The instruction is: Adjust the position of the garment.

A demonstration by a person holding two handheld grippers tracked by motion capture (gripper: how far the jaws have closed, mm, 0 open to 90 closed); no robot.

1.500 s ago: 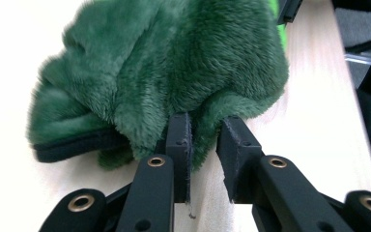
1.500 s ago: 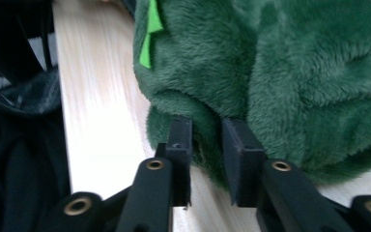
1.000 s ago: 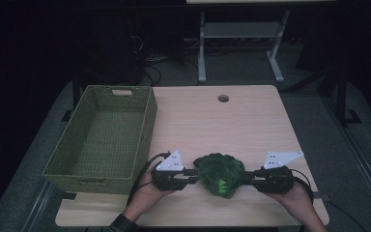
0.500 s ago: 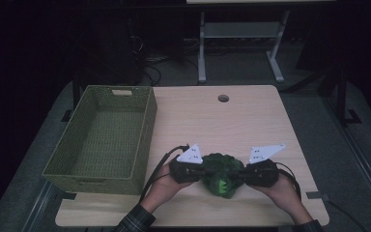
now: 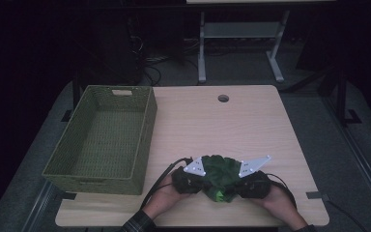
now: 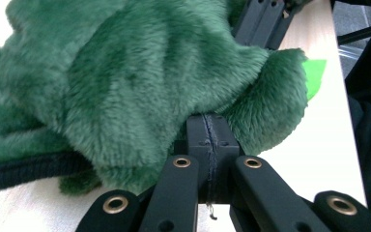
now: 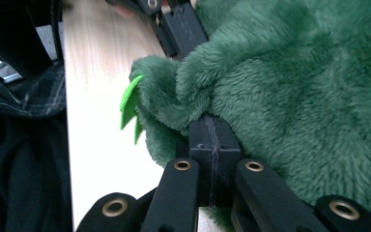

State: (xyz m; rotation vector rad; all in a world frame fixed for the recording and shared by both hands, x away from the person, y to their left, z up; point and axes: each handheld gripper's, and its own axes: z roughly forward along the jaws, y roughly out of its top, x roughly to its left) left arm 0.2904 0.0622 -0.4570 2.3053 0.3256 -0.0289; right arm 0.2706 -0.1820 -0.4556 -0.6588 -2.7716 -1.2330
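Observation:
A green plush toy (image 5: 218, 170) lies near the table's front edge, with a bright green tag (image 5: 219, 195) at its near side. My left gripper (image 5: 203, 183) comes in from its left and my right gripper (image 5: 236, 187) from its right. In the left gripper view the jaws (image 6: 207, 126) are shut, pads together, tips buried under the plush fur (image 6: 125, 72). The right gripper view shows the same: shut jaws (image 7: 211, 128) with their tips in the fur (image 7: 294, 72). No fur is visible between either pair of pads. Each view also shows the other gripper's black jaws beyond the toy.
A woven green basket (image 5: 147, 130) stands empty at the table's left. The wooden tabletop (image 5: 232, 125) has a round cable hole (image 5: 223, 98) near its far edge. Both hands sit close to the front edge. A metal stand is on the floor beyond.
Both grippers have moved inward toward each other and lower, closing in on the plush toy from both sides. The toy now sits bunched between them.

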